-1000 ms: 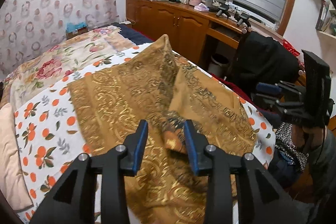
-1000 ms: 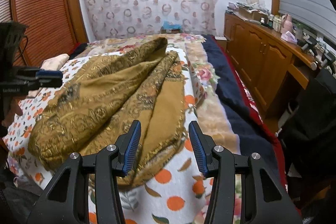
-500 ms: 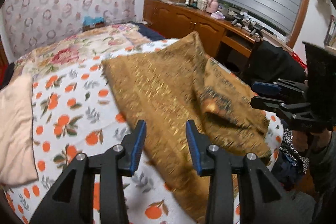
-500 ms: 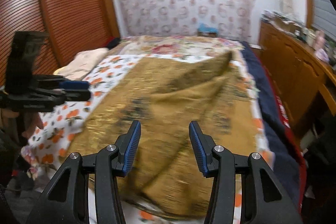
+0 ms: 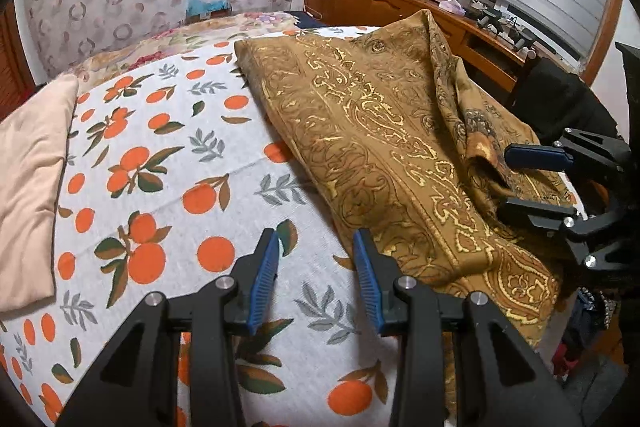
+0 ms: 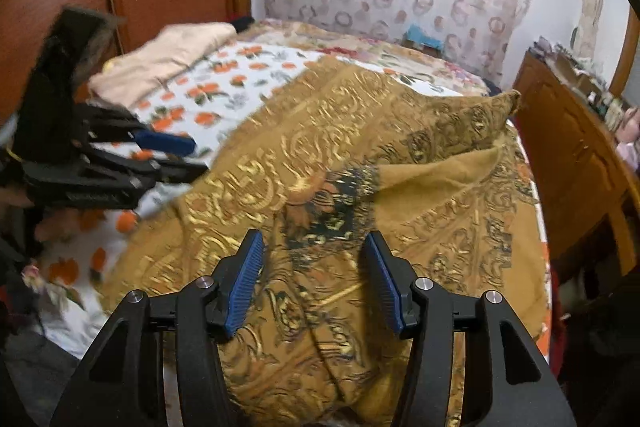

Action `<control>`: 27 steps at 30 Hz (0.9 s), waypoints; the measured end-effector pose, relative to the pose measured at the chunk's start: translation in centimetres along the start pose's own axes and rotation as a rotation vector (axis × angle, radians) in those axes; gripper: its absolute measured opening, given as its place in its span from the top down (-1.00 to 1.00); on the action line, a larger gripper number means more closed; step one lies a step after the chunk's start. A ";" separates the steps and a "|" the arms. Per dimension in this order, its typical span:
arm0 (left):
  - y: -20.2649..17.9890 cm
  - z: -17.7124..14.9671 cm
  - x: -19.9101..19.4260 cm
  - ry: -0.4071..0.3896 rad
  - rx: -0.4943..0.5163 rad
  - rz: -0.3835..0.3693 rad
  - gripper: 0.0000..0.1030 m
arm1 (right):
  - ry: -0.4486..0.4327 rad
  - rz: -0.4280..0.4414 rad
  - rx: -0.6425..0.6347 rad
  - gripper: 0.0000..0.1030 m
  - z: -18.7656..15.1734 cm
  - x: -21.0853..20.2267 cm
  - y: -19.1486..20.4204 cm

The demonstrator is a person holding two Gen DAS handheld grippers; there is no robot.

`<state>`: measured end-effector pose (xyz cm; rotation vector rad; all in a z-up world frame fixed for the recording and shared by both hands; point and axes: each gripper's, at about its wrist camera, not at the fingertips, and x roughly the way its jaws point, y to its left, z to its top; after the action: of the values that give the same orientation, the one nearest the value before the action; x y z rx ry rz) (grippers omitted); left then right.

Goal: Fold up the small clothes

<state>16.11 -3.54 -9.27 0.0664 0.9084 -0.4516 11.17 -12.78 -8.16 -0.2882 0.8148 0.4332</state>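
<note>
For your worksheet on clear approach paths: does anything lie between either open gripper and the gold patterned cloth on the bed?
Nothing visible does. The right gripper is directly over the gold cloth; only bare orange-print bedsheet separates the left gripper from its edge.

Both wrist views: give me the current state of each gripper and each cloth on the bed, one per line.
Left gripper: open, empty, over the orange-print sheet beside the cloth's edge.
Right gripper: open, empty, over the gold cloth.
Gold patterned cloth: bunched and partly doubled over, not neatly folded, one corner peaked up.
Pink cloth: lying flat at the sheet's edge, untouched.
</note>
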 end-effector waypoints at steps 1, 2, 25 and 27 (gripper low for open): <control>-0.2 -0.1 0.0 -0.004 0.012 0.008 0.27 | 0.003 0.001 0.001 -0.04 -0.3 0.0 -0.3; -0.3 -0.1 0.0 -0.007 0.021 0.014 0.27 | 0.007 0.003 0.003 0.01 -0.5 0.0 -0.5; -0.2 -0.1 0.2 -0.027 0.043 0.027 0.20 | -0.111 -0.048 0.214 0.94 -6.8 -7.5 -7.5; -0.2 0.0 0.2 -0.026 0.044 0.028 0.20 | -0.101 -0.059 0.249 0.93 -7.9 -8.0 -8.5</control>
<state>16.10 -3.80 -9.44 0.1129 0.8706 -0.4460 5.35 -25.54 -6.64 -0.0578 0.7511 0.2851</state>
